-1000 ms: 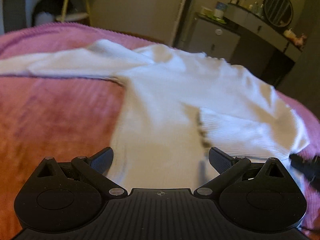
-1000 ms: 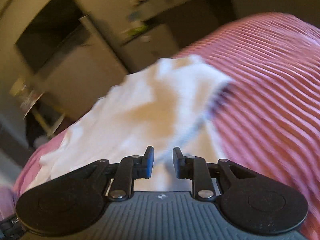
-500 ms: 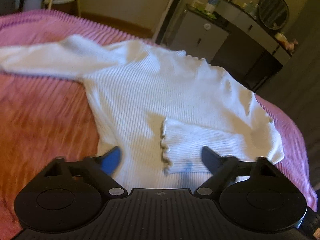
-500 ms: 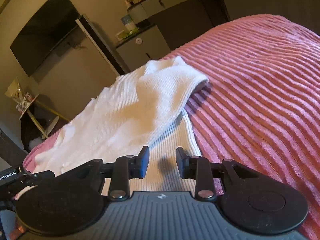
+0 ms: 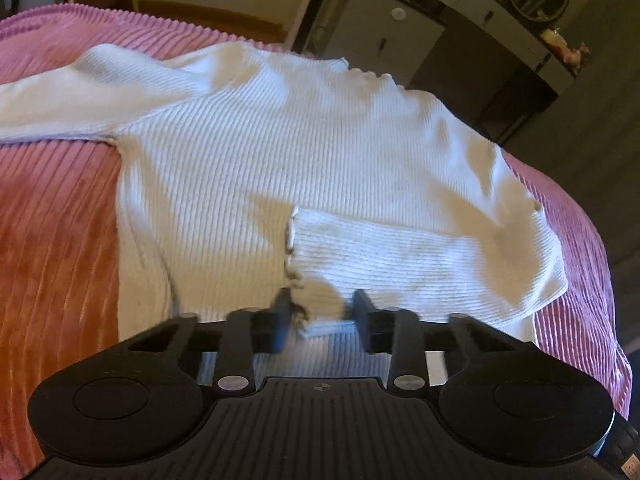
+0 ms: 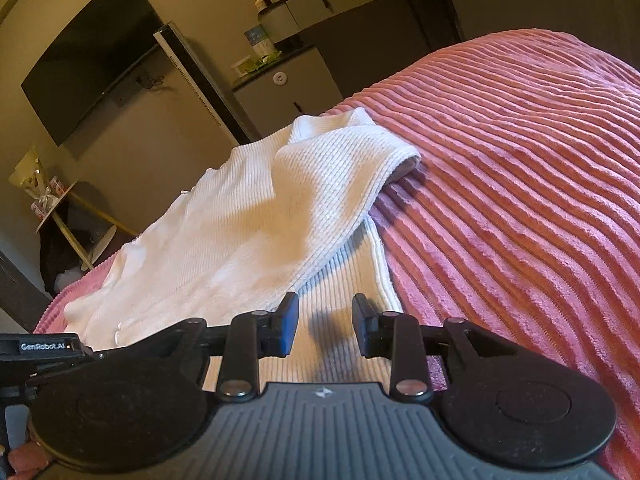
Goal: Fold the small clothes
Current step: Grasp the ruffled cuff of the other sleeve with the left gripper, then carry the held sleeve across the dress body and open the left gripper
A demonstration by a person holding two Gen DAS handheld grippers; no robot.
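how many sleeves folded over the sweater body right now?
1. One sleeve lies across the white sweater near the hem; the other sleeve stretches out flat on the pink blanket.

Left tool [image 5: 320, 312]: I see its jaws have just been closing, from spread wide a second ago to a narrow gap now, with the sweater's hem between them; whether the pads press on it I cannot tell.
Left view: the white sweater [image 5: 304, 152] now fills more of the frame, and its folded sleeve's frilled cuff [image 5: 294, 248] lies just ahead of the fingertips.
Right tool [image 6: 325, 322]: its gap is slightly wider than a second ago.
Right view: the blur of a second ago is gone, and the sweater [image 6: 256, 232] now shows sharp.
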